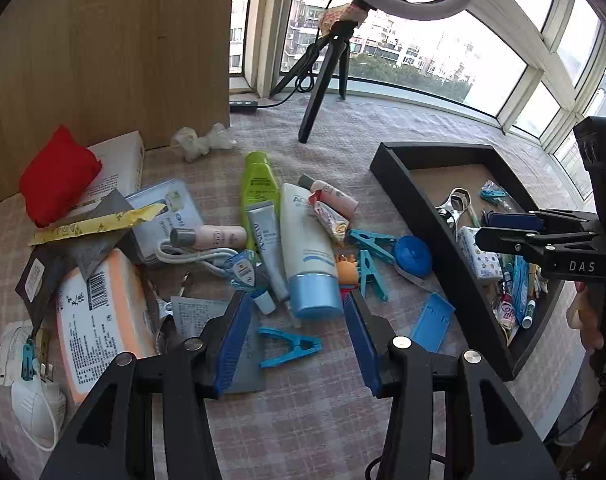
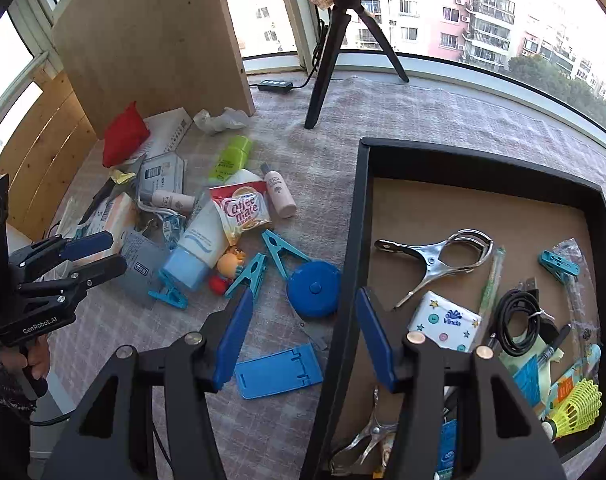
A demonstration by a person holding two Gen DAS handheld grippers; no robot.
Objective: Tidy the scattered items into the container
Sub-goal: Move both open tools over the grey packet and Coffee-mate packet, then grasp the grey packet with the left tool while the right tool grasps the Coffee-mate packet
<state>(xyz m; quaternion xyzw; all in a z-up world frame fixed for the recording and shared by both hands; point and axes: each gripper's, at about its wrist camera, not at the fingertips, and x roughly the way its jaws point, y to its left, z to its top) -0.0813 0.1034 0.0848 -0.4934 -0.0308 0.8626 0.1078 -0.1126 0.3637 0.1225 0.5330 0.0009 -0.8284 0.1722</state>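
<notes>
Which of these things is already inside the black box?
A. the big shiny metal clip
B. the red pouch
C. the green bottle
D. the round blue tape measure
A. The big shiny metal clip lies on the brown floor of the black box, while the round blue tape measure, the green bottle and the red pouch are all outside it on the cloth.

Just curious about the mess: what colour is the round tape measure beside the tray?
Blue. The tape measure shows best in the right wrist view.
</notes>
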